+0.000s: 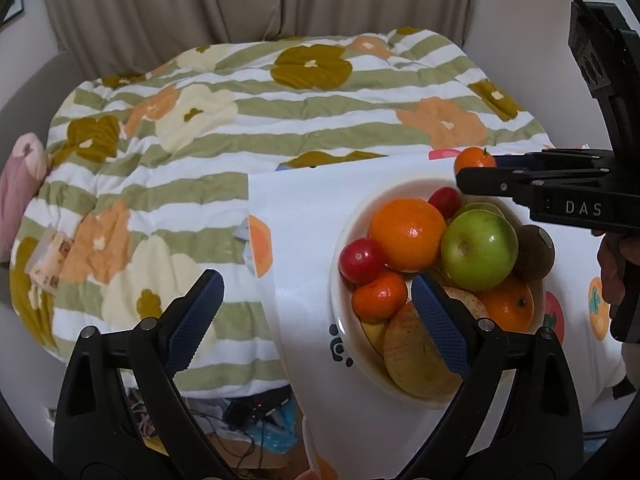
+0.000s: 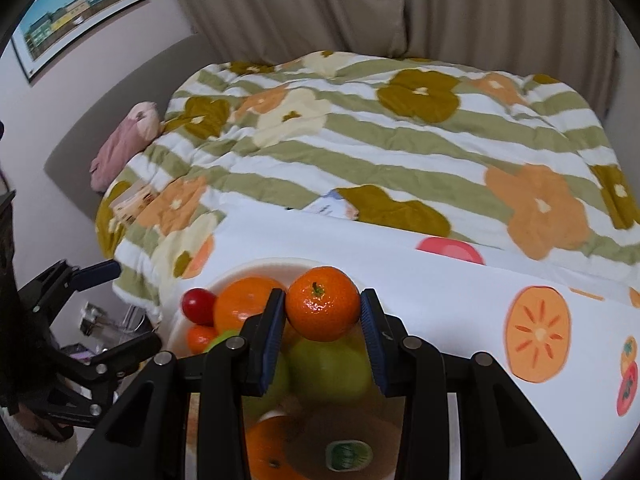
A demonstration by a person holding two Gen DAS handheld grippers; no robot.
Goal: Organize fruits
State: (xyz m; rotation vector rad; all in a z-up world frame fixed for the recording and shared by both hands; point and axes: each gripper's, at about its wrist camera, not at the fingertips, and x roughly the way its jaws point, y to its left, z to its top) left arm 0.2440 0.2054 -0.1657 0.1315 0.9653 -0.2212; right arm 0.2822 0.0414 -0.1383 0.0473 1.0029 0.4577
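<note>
A white bowl [image 1: 340,320] on a white fruit-print cloth holds a large orange [image 1: 406,234], a green apple [image 1: 478,250], red fruits [image 1: 360,260], small tangerines [image 1: 378,296], a kiwi [image 1: 534,254] and a tan pear [image 1: 416,356]. My left gripper [image 1: 316,320] is open and empty, near the bowl's left rim. My right gripper [image 2: 323,314] is shut on a small tangerine [image 2: 323,308] and holds it above the bowl [image 2: 256,268]. It also shows in the left wrist view [image 1: 474,159] at the far side of the bowl.
The cloth [image 1: 304,220] lies over a bed with a green-striped flowered quilt [image 1: 240,128]. A pink pillow [image 2: 124,144] lies at the bed's left. Cables and clutter [image 1: 248,412] sit on the floor below the bed edge. Curtains [image 1: 240,0] hang behind.
</note>
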